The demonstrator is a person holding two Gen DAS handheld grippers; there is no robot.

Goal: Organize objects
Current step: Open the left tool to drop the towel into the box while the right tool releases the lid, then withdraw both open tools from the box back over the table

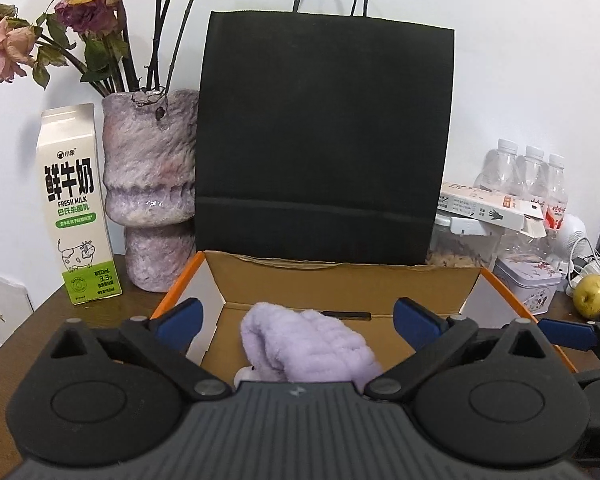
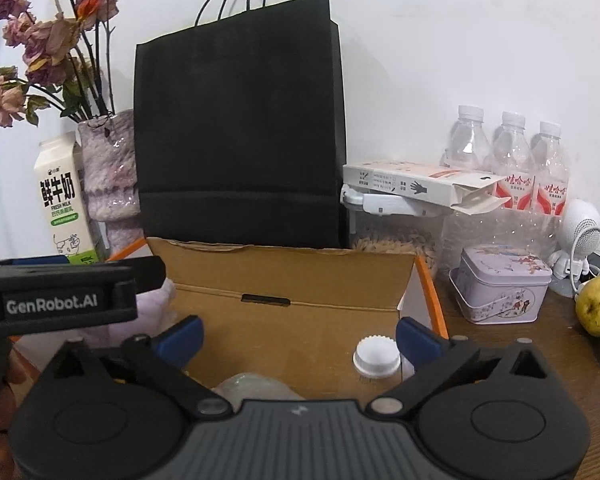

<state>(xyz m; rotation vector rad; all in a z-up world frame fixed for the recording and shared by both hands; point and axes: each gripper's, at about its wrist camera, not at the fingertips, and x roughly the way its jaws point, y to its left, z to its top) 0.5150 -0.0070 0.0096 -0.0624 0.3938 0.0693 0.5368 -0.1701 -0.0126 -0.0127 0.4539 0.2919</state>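
An open cardboard box (image 1: 340,284) with orange edges lies right in front of both grippers. A fluffy lilac cloth (image 1: 308,344) rests inside it. My left gripper (image 1: 298,316) is open, its blue fingers spread wide on either side of the cloth without pressing on it. In the right wrist view the same box (image 2: 292,272) holds a clear bottle with a white cap (image 2: 376,354). A pale translucent thing (image 2: 252,386) lies low beside the bottle. My right gripper (image 2: 299,336) is open over the box, with the cap close to its right finger. The left gripper's body (image 2: 60,296) shows at the left.
A tall black paper bag (image 1: 324,132) stands behind the box. To its left are a milk carton (image 1: 76,208) and a vase of dried roses (image 1: 152,192). At the right stand water bottles (image 2: 508,152), a flat white carton (image 2: 420,184), a tin (image 2: 500,292) and a yellow fruit (image 2: 598,306).
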